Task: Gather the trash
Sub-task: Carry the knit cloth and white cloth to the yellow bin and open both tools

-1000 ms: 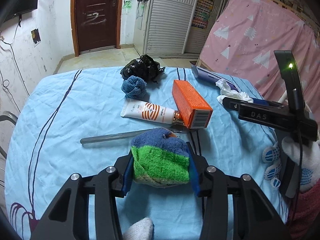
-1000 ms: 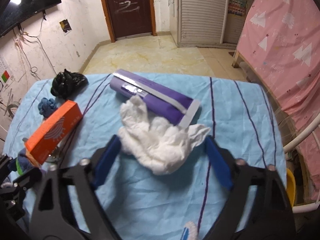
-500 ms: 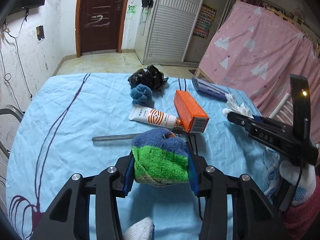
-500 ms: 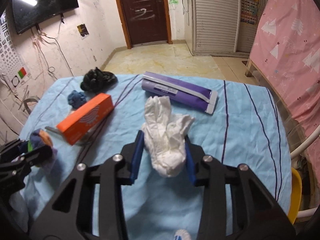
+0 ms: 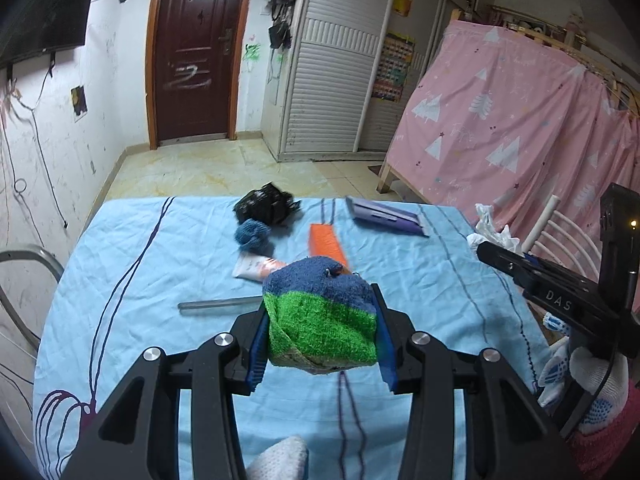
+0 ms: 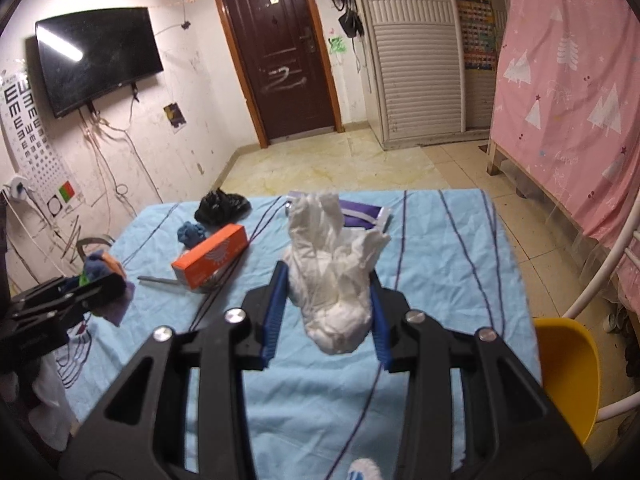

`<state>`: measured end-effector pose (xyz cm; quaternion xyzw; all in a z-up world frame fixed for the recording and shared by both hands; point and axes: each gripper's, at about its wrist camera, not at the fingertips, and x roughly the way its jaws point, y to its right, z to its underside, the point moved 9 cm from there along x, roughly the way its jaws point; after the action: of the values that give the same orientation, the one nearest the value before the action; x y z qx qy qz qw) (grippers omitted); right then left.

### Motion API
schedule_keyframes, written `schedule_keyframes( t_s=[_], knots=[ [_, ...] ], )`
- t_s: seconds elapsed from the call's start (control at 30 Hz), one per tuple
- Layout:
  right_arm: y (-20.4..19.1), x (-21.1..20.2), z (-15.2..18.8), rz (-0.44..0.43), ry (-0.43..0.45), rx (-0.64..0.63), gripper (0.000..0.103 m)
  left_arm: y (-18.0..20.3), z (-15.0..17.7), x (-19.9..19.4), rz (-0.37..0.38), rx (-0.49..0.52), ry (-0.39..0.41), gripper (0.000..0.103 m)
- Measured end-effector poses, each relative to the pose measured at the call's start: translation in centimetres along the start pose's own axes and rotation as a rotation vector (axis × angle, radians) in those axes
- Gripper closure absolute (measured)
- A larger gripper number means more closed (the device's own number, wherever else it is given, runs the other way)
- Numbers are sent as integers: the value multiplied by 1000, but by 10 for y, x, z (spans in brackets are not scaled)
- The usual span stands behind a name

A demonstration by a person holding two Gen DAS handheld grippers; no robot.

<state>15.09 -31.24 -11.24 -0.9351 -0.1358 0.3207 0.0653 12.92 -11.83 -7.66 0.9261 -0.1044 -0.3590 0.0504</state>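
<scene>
We hold the left gripper (image 5: pixel 322 344) above the table with the light blue striped cloth (image 5: pixel 160 264). Its two blue-padded jaws are closed only as far as the bundle between them allows, and they press on both sides of a rolled towel rag in blue and green, with a little orange at the top (image 5: pixel 320 316). The rag is lifted clear of the cloth.

The right gripper (image 6: pixel 326 320) is also raised over the table. Its jaws are closed in the same way on a crumpled white tissue wad (image 6: pixel 334 276), which stands up between the blue pads and hangs a little below them.

On the cloth behind the rag we see a flat grey metal strip (image 5: pixel 220 304), a white and orange tube (image 5: pixel 260 268) and a long orange cardboard box (image 5: pixel 326 244). The tube and the box lie just beside each other. Farther back are a small ball of blue yarn-like fabric (image 5: pixel 252 234) and a crumpled black plastic bag (image 5: pixel 266 208), touching or almost touching; we cannot tell which. A purple flat package with a white strip (image 5: pixel 386 220) lies near the far right edge.

In the right wrist view a yellow plastic chair (image 6: pixel 568 364) stands beside the table.
</scene>
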Motion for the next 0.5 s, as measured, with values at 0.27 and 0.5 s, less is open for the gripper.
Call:
schedule_keyframes(
  t_s=[0.27,0.5],
  knots=[
    [32,-24,-3,7,54,54,67,43,-6,1,25,64,8,68],
    [77,-53,-4,59,118,119,67,82,-12,5,70,100,18,68]
  ],
)
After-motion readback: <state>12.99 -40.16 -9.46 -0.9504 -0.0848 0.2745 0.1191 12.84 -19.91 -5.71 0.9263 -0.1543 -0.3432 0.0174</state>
